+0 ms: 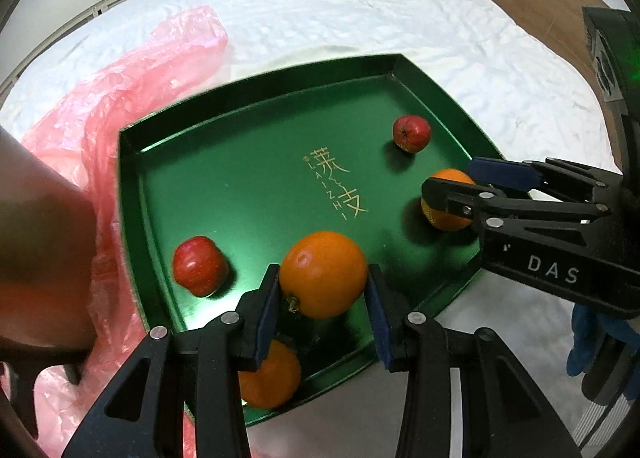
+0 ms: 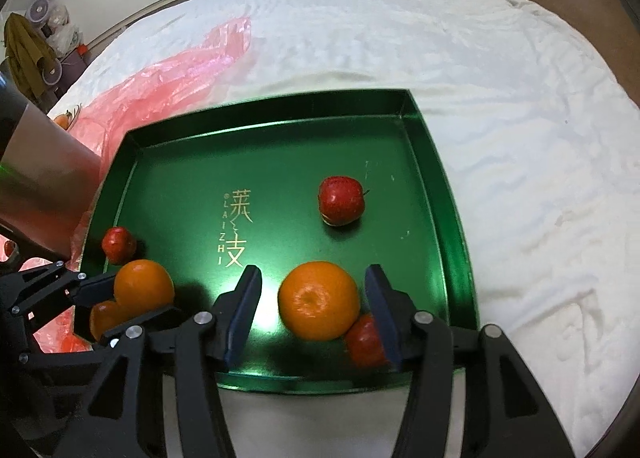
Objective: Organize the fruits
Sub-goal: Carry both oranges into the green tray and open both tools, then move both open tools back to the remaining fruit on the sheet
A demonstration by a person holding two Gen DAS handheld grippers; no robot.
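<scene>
An orange point(image 1: 322, 274) was held between the pads of the left gripper point(image 1: 323, 298) just above the green tray point(image 1: 256, 105), which lay on the white bed point(image 1: 360, 17). The right gripper point(image 2: 314, 308) stood wide, its pads clear of a second orange point(image 2: 319, 300) resting on the tray floor. The oranges were judged firm, round and apt to roll, best taken across the widest part. The small red fruits point(image 2: 341, 205) were judged lighter and more easily bruised.
</scene>
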